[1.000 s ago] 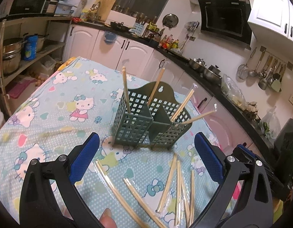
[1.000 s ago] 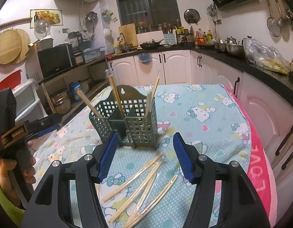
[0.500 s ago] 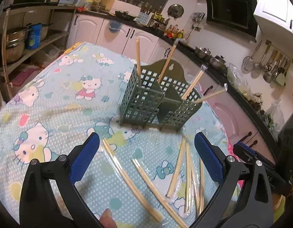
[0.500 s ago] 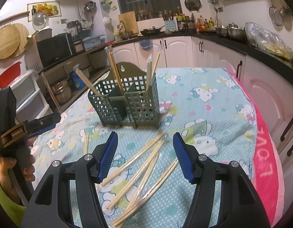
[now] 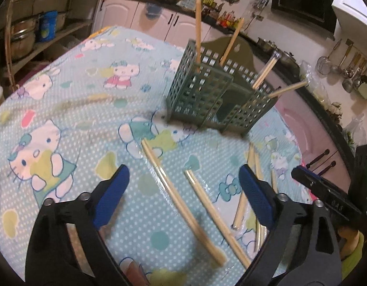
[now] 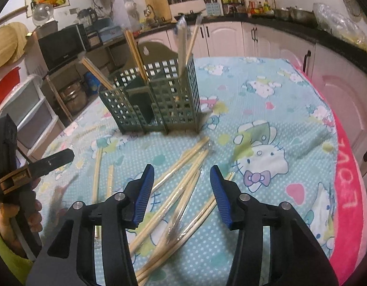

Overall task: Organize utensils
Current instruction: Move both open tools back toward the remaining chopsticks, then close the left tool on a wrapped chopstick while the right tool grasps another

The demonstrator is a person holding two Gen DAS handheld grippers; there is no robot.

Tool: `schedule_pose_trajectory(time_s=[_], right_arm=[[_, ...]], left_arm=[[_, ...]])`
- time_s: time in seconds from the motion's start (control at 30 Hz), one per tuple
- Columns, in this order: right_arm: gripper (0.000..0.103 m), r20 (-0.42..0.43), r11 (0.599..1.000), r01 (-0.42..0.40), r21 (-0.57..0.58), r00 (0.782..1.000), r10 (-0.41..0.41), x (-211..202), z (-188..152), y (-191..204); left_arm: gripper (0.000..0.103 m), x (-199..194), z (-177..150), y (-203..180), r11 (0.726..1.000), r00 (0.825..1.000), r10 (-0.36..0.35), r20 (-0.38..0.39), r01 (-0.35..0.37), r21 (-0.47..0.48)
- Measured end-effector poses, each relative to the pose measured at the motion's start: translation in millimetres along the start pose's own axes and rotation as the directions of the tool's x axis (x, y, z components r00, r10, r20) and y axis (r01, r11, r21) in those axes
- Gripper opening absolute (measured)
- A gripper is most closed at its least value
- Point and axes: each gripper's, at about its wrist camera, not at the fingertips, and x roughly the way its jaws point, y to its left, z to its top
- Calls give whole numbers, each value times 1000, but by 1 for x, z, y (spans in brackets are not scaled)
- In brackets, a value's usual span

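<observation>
A green lattice utensil holder (image 5: 209, 97) stands on the Hello Kitty tablecloth (image 5: 64, 100) with several chopsticks upright in its compartments; it also shows in the right wrist view (image 6: 154, 100). Several plastic-wrapped chopstick pairs lie loose in front of it. My left gripper (image 5: 183, 190) is open and empty, low over two long pairs (image 5: 181, 197). My right gripper (image 6: 181, 190) is open and empty, just above a heap of wrapped chopsticks (image 6: 181, 190). Each view shows the other gripper at its edge: the right one (image 5: 331, 202) and the left one (image 6: 35, 164).
A pink towel edge (image 6: 350, 190) runs along the table's right side. Kitchen counters and white cabinets (image 6: 231, 38) surround the table. Open shelves with pots (image 5: 23, 38) stand to the left. Two more chopstick pairs (image 6: 102, 178) lie left of the heap.
Both grippers have moved forward and down toward the loose chopsticks. The holder and the chopsticks now look closer. Both grippers stay open and empty.
</observation>
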Motion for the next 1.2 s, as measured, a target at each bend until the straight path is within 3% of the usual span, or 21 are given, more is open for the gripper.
schedule_pose_trajectory(time_s=[0.07,0.3,0.5,0.93,1.07,1.2], right_arm=[[42,-19,1000,5,-2,1000,-5,8,1,-2],[33,-67,1000,15,2,998,-14,35,6,-8],[30,-95,1000,13,24,995,-10,53,15,-16],[30,-161,993,4,118,987,15,91,27,-40],[26,-153,986,-22,163,987,48,98,29,-49],[14,-145,983,-36,180,987,63,101,30,-54]], left_arm=[[75,6,-3,3,1000,1000,3,-19,-4,-5],[45,30,-4,21,997,996,-26,-91,19,-79],[38,47,5,32,991,992,-30,-121,14,-131],[36,62,25,40,988,992,-5,-126,-15,-152],[36,66,29,41,988,992,-1,-125,-19,-156],[36,72,32,37,988,992,9,-123,-28,-152]])
